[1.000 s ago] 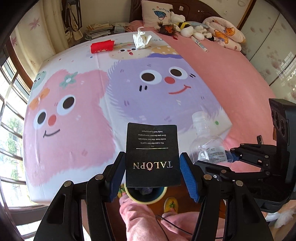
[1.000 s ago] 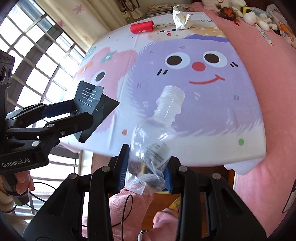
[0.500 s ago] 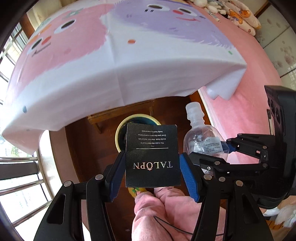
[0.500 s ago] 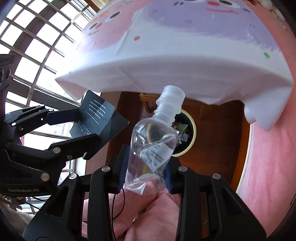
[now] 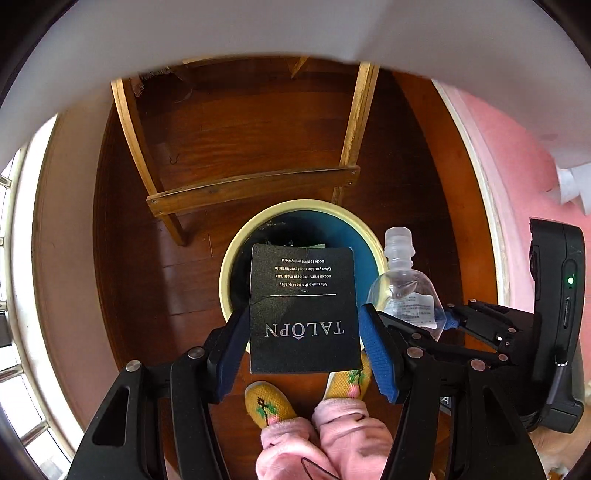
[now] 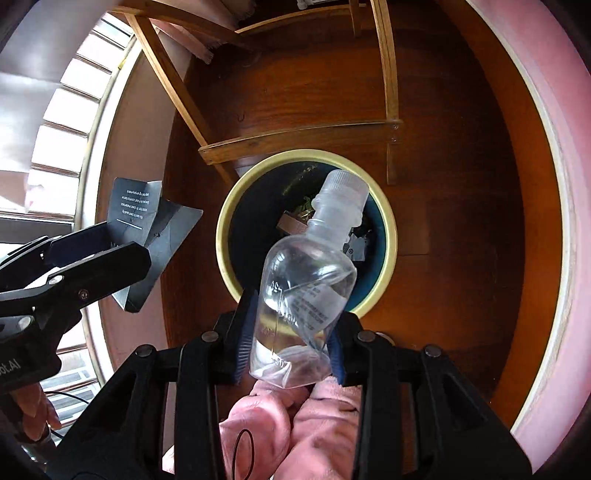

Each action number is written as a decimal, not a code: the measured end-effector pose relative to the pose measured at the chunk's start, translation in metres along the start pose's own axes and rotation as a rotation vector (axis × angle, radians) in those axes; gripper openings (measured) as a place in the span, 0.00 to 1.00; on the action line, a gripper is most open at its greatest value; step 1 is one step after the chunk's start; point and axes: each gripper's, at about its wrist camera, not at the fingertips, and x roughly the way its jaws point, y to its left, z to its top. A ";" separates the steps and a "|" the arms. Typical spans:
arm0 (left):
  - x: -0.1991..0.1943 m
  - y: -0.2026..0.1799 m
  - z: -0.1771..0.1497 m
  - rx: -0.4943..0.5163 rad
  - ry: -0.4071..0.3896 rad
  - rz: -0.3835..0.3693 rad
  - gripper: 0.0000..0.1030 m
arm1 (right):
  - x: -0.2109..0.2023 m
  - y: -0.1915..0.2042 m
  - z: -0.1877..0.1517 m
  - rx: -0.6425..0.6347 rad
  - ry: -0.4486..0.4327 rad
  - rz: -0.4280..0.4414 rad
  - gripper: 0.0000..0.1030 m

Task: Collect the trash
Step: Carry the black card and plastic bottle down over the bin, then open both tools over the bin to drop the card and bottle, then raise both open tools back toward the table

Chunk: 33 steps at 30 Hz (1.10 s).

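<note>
My left gripper [image 5: 303, 322] is shut on a black "TALOPN" card package [image 5: 304, 295], held flat between the blue pads right over a round bin [image 5: 236, 251] with a cream rim and dark inside. My right gripper [image 6: 291, 341] is shut on a clear plastic bottle [image 6: 306, 280]; the capped neck points over the bin [image 6: 221, 229], which holds some scraps. In the left wrist view the bottle [image 5: 400, 284] hangs at the bin's right rim. In the right wrist view the black card package [image 6: 138, 210] sits left of the bin in the left gripper [image 6: 110, 243].
The bin stands on a dark wooden floor beside a light wooden frame [image 5: 251, 188]. The white bedsheet edge [image 5: 258, 29] hangs above, and pink bedding [image 5: 517, 147] is at the right. A person's pink trouser legs and yellow slippers [image 5: 266, 406] are just below the bin.
Both grippers have come down from above the bed to just over the bin on the floor. The card package and the bottle stay gripped as before.
</note>
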 end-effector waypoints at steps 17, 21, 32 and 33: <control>-0.026 0.040 0.010 -0.008 -0.033 0.089 0.84 | 0.022 0.001 0.023 -0.009 -0.001 -0.052 0.63; -0.073 0.039 0.006 -0.002 -0.068 0.094 0.84 | -0.012 0.014 0.022 0.006 -0.014 -0.054 0.63; -0.226 0.026 -0.006 0.043 -0.204 0.114 0.84 | -0.140 0.066 0.009 0.037 -0.097 -0.003 0.63; -0.240 0.025 -0.006 0.045 -0.213 0.109 0.84 | -0.152 0.072 0.008 0.039 -0.105 0.000 0.63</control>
